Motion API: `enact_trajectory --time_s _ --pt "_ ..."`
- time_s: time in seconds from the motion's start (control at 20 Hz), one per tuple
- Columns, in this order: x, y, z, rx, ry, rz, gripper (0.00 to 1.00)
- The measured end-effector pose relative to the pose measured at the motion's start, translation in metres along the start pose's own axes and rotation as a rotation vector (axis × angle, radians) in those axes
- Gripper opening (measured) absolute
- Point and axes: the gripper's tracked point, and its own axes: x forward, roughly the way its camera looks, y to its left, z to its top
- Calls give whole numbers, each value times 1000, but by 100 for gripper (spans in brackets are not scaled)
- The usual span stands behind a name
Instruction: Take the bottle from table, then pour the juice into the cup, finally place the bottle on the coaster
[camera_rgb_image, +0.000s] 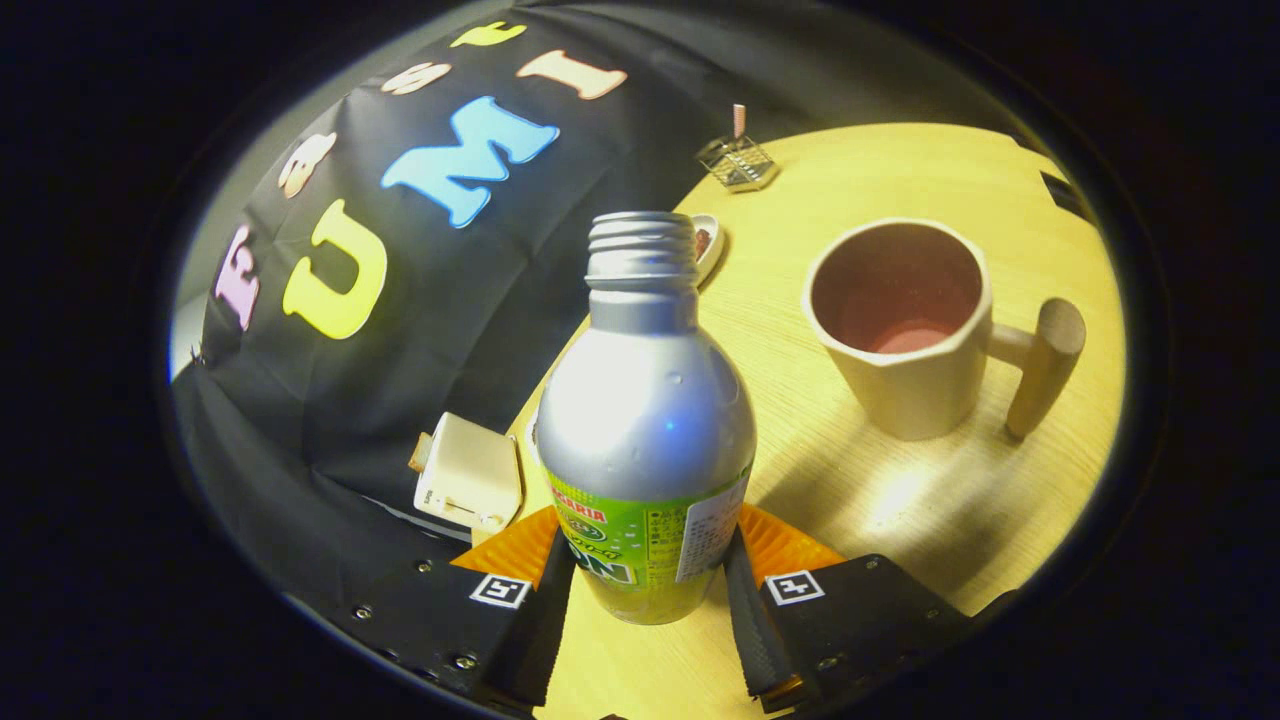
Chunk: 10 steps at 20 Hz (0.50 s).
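One small cream box (468, 474) sits at the table's (900, 510) left edge. Next, one silver uncapped bottle (645, 420) with a green label, lettering only partly legible, stands clamped between the gripper's (648, 590) fingers. One cream mug (915, 325), pink inside, stands right, one wire rack (738, 160) far behind.

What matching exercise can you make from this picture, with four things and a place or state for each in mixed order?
Things:
1. bottle
2. cup
3. wire basket
4. tool

Places or states:
A. far off, near the cloth wall
B. uncapped, between the fingers
C. shut on the bottle's lower body
D. beyond the fingers, handle turned away from the bottle

Pairs: 1-B, 2-D, 3-A, 4-C
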Motion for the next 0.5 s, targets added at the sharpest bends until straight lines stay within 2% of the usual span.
enact_trajectory --time_s 0.25,0.5 --pt "6 13 0 -172 -44 -16 71" --pt "21 28 6 -268 -70 -16 70"
